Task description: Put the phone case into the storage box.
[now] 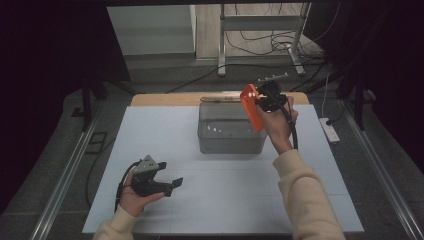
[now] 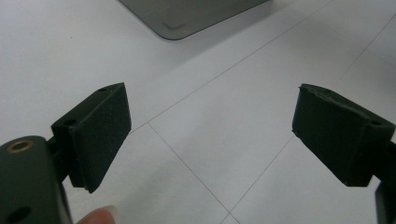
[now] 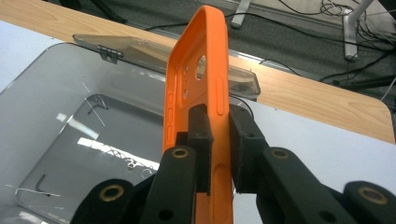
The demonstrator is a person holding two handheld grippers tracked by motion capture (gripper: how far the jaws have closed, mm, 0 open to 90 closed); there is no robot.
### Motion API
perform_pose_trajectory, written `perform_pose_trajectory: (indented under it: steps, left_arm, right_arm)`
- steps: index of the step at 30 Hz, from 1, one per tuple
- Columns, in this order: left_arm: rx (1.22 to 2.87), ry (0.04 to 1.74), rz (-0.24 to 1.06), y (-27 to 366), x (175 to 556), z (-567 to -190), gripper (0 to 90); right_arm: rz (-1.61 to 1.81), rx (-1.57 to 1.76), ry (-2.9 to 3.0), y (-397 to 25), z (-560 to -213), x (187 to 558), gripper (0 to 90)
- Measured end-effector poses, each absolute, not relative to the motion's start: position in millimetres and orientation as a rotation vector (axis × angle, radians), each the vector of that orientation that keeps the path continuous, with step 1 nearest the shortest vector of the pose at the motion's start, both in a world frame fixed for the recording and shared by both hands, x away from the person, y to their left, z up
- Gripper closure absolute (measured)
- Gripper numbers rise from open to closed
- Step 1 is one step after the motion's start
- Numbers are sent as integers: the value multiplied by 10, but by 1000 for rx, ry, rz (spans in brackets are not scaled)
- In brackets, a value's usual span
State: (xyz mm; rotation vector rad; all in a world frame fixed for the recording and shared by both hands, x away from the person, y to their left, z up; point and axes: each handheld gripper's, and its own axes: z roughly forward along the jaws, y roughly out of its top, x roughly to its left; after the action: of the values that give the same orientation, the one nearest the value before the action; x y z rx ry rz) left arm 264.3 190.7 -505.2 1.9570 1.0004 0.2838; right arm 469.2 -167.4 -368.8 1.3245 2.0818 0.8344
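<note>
While clamped by right hand-held gripper [image 3: 219, 154] (upright): orange phone case [image 3: 198, 70].

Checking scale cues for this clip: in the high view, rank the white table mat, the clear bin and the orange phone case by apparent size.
1. White table mat, by far the largest.
2. Clear bin.
3. Orange phone case, smallest; the right tool holds it raised towards the camera, yet it looks smaller than the bin.

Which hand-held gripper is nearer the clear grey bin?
The right. The right hand-held gripper holds the orange phone case at the clear grey bin's right rim; the left hand-held gripper sits open, well short of it.
</note>
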Motion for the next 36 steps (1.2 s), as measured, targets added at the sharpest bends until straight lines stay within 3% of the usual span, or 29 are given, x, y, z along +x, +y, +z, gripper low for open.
perform_pose_trajectory:
  steps: [36]
  left_arm:
    - [1966, 987, 288, 1906, 2648, -5054, 121]
  right_arm:
    - [721, 1359, 2098, -1657, -3884, 4764, 803]
